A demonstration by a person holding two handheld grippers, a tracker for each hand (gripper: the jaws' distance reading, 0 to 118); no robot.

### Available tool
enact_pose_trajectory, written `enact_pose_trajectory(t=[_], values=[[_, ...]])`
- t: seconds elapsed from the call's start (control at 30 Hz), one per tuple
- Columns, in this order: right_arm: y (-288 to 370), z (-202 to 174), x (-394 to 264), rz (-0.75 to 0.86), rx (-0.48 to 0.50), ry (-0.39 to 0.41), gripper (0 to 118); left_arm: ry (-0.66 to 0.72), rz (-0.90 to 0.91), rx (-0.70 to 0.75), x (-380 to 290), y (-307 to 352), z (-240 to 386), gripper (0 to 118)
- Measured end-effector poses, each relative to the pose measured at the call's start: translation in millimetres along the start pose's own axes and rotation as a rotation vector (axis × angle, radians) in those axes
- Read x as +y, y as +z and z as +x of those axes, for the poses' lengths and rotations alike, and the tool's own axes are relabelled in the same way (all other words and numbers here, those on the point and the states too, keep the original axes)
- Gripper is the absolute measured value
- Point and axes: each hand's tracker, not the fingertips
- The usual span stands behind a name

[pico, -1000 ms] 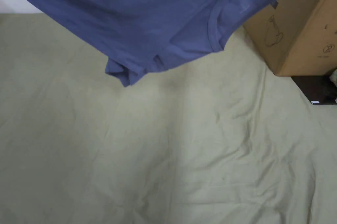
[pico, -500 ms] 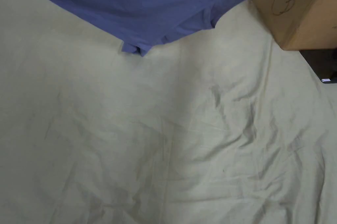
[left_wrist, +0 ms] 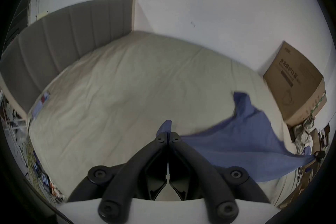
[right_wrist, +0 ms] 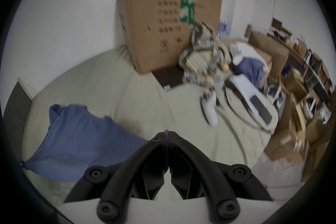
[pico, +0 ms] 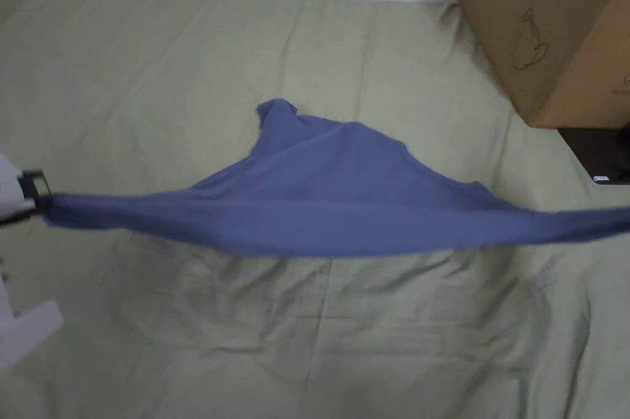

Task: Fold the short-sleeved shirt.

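Shirt: the blue shirt (pico: 332, 192) is stretched taut between the two grippers, long axis running from one to the other, its far part trailing onto the bed sheet (pico: 184, 69) beyond them.
Left gripper (left_wrist: 167, 134): jaws pressed together on one shirt end.
Right gripper (right_wrist: 166, 134): jaws clamped on the other end.
Cardboard box (pico: 554, 32): beyond the right gripper, on the bed.

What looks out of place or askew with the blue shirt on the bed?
The blue shirt is not flat: its near edge is stretched taut in the air between both hand-held grippers, and one far corner curls upward off the bed sheet.
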Motion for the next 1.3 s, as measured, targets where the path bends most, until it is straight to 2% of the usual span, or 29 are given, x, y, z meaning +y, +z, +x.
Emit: enact_pose_trajectory(t=[0.17, 0.37, 0.43, 0.47, 0.5, 0.53, 0.57, 0.6, 0.67, 0.8, 0.97, 1.07, 1.2, 1.23, 1.3], values=[[16.3, 41.4, -81.4, -0.079, 0.01, -0.068, 1, 0.071, -0.085, 0.017, -69.9, 13.1, -31.6, 0], [38.9, 79.7, -139.9, -0.155, 0.011, -0.12, 1, 0.118, -0.142, 0.052, -113.9, 22.7, -62.8, 0], [44.6, 86.9, -149.4, -0.163, 0.022, -0.133, 6, 0.148, -0.156, 0.037, -119.3, 25.2, -69.5, 3], [46.8, 88.2, -151.4, -0.169, 0.04, -0.129, 29, 0.163, -0.163, 0.029, -119.8, 26.2, -70.8, 23], [48.8, 87.5, -152.0, -0.169, 0.058, -0.119, 58, 0.153, -0.16, 0.05, -118.2, 27.8, -69.4, 46], [52.2, 85.6, -150.4, -0.162, 0.071, -0.108, 87, 0.123, -0.145, 0.1, -115.1, 29.9, -68.1, 74], [56.6, 81.8, -146.8, -0.151, 0.06, -0.075, 106, 0.093, -0.113, 0.113, -111.0, 33.3, -67.7, 104], [60.4, 79.4, -141.6, -0.129, 0.049, -0.034, 107, 0.078, -0.083, 0.115, -106.8, 36.8, -68.3, 117], [73.0, 71.8, -126.8, -0.083, 0.041, 0.015, 107, 0.069, 0.041, 0.104, -90.9, 56.4, -61.8, 118], [117.5, 30.0, -94.3, 0.114, 0.067, 0.106, 107, -0.037, 0.28, 0.06, -63.6, 100.5, -22.6, 118], [153.0, -23.8, -81.2, 0.367, 0.181, 0.181, 110, -0.217, 0.54, -0.025, -60.2, 149.7, 51.5, 118], [170.0, -64.7, -88.6, 0.461, 0.251, 0.207, 110, -0.254, 0.584, -0.094, -69.3, 164.3, 83.5, 118], [178.8, -103.7, -106.7, 0.509, 0.347, 0.211, 110, -0.276, 0.607, -0.163, -85.4, 171.4, 107.8, 118], [178.9, -111.8, -112.6, 0.512, 0.357, 0.206, 109, -0.291, 0.62, -0.174, -90.2, 173.0, 112.9, 115], [178.8, -125.1, -121.9, 0.521, 0.377, 0.206, 105, -0.333, 0.637, -0.188, -99.1, 172.6, 119.2, 99]])
